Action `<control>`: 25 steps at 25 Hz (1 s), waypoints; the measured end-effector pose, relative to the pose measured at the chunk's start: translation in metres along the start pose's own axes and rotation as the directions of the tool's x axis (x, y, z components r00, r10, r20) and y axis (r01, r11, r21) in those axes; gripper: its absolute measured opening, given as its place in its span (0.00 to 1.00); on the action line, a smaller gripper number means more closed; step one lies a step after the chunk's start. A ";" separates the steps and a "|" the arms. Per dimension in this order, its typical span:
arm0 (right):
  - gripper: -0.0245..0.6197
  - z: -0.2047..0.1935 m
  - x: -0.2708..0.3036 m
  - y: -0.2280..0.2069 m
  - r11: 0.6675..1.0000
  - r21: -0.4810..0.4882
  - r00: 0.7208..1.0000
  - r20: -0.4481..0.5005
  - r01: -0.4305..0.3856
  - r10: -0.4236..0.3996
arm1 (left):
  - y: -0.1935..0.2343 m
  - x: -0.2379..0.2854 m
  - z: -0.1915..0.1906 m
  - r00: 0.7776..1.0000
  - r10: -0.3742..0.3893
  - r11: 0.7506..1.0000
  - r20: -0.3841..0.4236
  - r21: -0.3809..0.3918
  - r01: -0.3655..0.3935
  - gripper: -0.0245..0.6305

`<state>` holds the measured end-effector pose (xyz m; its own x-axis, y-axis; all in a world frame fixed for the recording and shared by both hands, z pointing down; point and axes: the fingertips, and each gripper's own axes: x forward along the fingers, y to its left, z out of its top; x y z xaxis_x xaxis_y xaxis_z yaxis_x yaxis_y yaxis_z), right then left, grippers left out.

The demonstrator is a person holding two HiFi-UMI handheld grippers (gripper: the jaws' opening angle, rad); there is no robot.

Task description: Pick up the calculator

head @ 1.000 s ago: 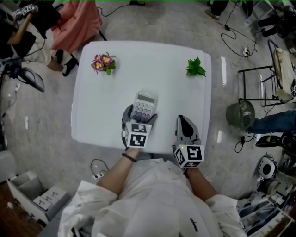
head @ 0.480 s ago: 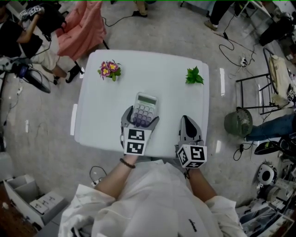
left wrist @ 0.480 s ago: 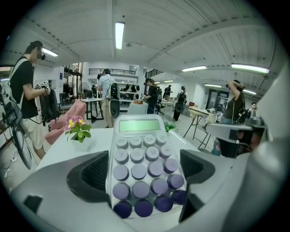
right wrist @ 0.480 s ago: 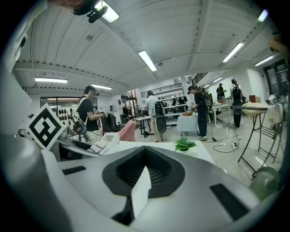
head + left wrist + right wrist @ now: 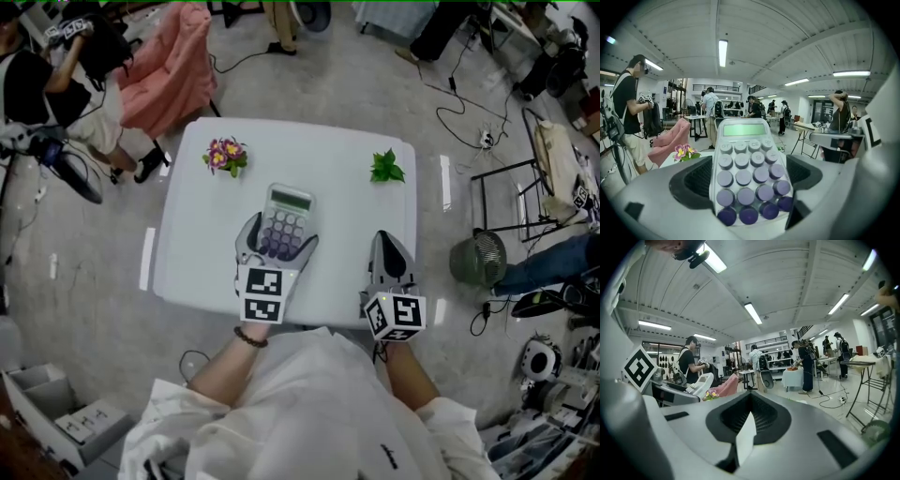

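Left gripper view shows the calculator [image 5: 744,164] lying lengthwise between the jaws of the left gripper [image 5: 750,177], purple keys nearest the camera and the green display at the far end. The jaws are set fairly wide, each pad pressed against a long side of the case, so the gripper has it clamped. From the head view it sits over the middle of the white surface [image 5: 356,216], a little toward the near edge. Whether its underside is clear of the surface cannot be made out. The grasp looks made, so the step in hand is the lift. The next move calls for a straight, level rise with the squeeze kept steady, since the smooth case could slip. The right gripper [image 5: 389,247] hangs over the near edge toward the right corner, jaws closed together and holding nothing. Flowers [image 5: 225,153] stand near the far left corner, a green sprig [image 5: 385,168] near the far right.
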<state>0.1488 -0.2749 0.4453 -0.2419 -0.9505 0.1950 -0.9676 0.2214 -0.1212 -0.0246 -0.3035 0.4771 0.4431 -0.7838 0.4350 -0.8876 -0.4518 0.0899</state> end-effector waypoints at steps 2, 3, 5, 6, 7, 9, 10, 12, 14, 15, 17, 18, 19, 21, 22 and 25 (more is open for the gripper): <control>0.06 0.010 -0.003 -0.001 1.000 0.019 1.000 0.017 -0.001 0.001 | 0.002 -0.006 0.009 1.000 0.009 1.000 0.021 0.016 -0.009 0.80; 0.06 0.016 -0.006 -0.002 1.000 0.026 1.000 0.027 -0.002 0.001 | 0.003 -0.009 0.014 0.999 0.012 1.000 0.031 0.022 -0.013 0.81; 0.06 0.028 -0.010 -0.001 1.000 0.020 0.999 0.048 -0.004 0.003 | 0.005 -0.018 0.025 0.998 0.019 0.999 0.055 0.032 -0.021 0.80; 0.06 0.034 -0.011 -0.001 1.000 0.012 0.998 0.058 -0.006 0.006 | 0.005 -0.022 0.032 0.997 0.023 0.999 0.071 0.039 -0.026 0.80; 0.06 0.039 -0.013 -0.001 1.000 0.004 0.998 0.066 -0.008 0.008 | 0.006 -0.026 0.039 0.996 0.026 0.999 0.089 0.045 -0.030 0.80; 0.06 0.049 -0.015 -0.002 1.000 -0.006 0.996 0.084 -0.012 0.012 | 0.005 -0.035 0.053 0.992 0.028 0.998 0.126 0.050 -0.035 0.80; 0.06 0.054 -0.016 -0.003 1.000 -0.012 0.996 0.093 -0.013 0.014 | 0.004 -0.039 0.059 0.989 0.029 0.998 0.143 0.051 -0.036 0.80; 0.06 0.064 -0.019 -0.004 0.999 -0.029 0.994 0.110 -0.013 0.016 | 0.003 -0.046 0.072 0.984 0.030 0.998 0.176 0.055 -0.040 0.80; 0.06 0.073 -0.020 -0.005 0.999 -0.041 0.992 0.124 -0.013 0.017 | 0.003 -0.052 0.084 0.978 0.033 0.997 0.206 0.062 -0.047 0.80; 0.06 0.077 -0.020 -0.006 0.999 -0.042 0.991 0.131 -0.012 0.017 | 0.004 -0.055 0.089 0.975 0.035 0.997 0.219 0.066 -0.050 0.80; 0.06 0.087 -0.021 -0.008 0.999 -0.046 0.989 0.146 -0.007 0.013 | 0.007 -0.060 0.098 0.969 0.039 0.996 0.243 0.069 -0.057 0.81; 0.06 0.091 -0.021 -0.009 0.999 -0.051 0.988 0.154 -0.003 0.011 | 0.008 -0.062 0.102 0.966 0.040 0.996 0.254 0.069 -0.060 0.80; 0.06 0.096 -0.022 -0.011 0.998 -0.055 0.987 0.162 0.000 0.009 | 0.010 -0.065 0.106 0.963 0.043 0.996 0.265 0.069 -0.063 0.81; 0.06 0.104 -0.024 -0.014 0.998 -0.060 0.984 0.177 0.005 0.005 | 0.014 -0.070 0.111 0.957 0.051 0.995 0.285 0.065 -0.073 0.81; 0.06 0.107 -0.025 -0.015 0.998 -0.061 0.983 0.183 0.007 0.005 | 0.017 -0.072 0.112 0.955 0.056 0.995 0.291 0.064 -0.078 0.81; 0.06 0.113 -0.029 -0.018 0.997 -0.071 0.980 0.199 0.005 0.009 | 0.026 -0.079 0.113 0.949 0.072 0.993 0.306 0.063 -0.095 0.81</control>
<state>0.1809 -0.2757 0.3320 -0.2317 -0.9728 -0.0036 -0.9715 0.2316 -0.0510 -0.0686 -0.3013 0.3438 0.3956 -0.9069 0.1453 -0.9160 -0.4010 -0.0087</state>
